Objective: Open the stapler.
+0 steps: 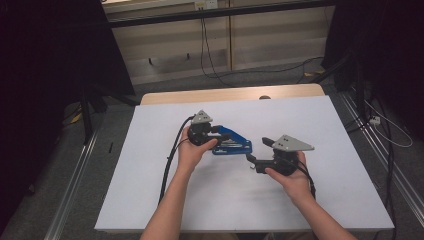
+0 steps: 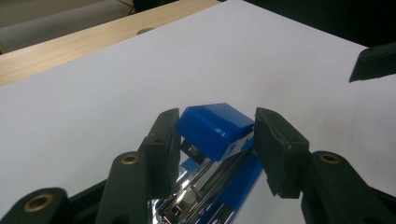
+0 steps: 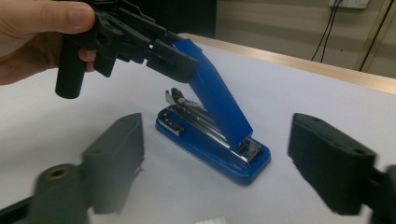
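1. We are holding the blue stapler (image 3: 219,126) lid up with left gripper (image 2: 212,140) fingers clamped, exposing the magazine; base sitting on the worktop (image 1: 320,200);
2. Right gripper (image 3: 215,158) fingers are gaping, empty, facing the stapler; staple strip (image 3: 210,220) lying near.

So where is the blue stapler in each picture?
High view: the blue stapler lies mid-table, just right of the left hand-held gripper.
Left gripper view: bottom middle, its lifted blue top sits between the jaws.
Right gripper view: centre, its top is tilted up, base on the table.
Shared landmark: the white table sheet under it.
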`<state>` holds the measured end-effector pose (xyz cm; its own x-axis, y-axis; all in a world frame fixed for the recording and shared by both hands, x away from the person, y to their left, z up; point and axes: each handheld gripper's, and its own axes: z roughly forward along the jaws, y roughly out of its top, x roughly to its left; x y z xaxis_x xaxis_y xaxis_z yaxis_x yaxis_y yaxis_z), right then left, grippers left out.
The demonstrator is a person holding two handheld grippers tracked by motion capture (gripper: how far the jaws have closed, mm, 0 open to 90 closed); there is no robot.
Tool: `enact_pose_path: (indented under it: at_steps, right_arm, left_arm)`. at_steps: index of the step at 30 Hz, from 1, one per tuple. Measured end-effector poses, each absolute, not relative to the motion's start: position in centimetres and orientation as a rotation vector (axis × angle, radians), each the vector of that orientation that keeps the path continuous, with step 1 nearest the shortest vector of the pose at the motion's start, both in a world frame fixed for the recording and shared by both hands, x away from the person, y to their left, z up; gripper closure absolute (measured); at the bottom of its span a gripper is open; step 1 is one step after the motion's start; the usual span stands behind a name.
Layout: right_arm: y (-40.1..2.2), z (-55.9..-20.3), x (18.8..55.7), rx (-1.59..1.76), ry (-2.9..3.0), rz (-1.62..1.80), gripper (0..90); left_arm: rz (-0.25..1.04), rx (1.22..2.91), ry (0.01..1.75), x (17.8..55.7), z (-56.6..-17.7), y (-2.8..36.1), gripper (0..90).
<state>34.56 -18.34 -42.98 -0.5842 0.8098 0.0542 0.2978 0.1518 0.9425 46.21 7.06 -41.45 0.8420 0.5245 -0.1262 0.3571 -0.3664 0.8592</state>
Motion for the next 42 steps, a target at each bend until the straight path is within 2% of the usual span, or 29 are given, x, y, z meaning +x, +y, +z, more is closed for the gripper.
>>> enact_pose_path:
  at_steps: [1,4,9,12,30,42]
  right_arm:
    - [-18.0,-42.9,34.8,1.038,1.97,1.416,36.3]
    - [-17.0,-42.6,35.4,1.001,2.013,1.389,49.8]
    - [-15.3,-42.6,36.5,0.993,2.078,1.362,77.8]
    - [-14.4,-43.0,37.0,1.015,2.108,1.363,88.8]
    - [-10.6,-45.0,39.8,1.146,2.098,1.304,90.0]
    - [-10.0,-46.1,41.1,1.226,2.038,1.344,90.0]
  left_arm:
    - [0.206,1.993,0.649,46.2,-41.4,7.0,52.1]
    - [0.211,1.999,0.647,46.2,-41.4,7.0,52.0]
    - [0.203,1.996,0.653,46.2,-41.3,7.0,52.4]
    - [0.198,1.99,0.656,46.2,-41.3,7.0,52.7]
    - [0.18,1.971,0.67,46.2,-41.4,7.1,53.1]
    - [0.168,1.966,0.669,46.3,-41.4,7.2,53.7]
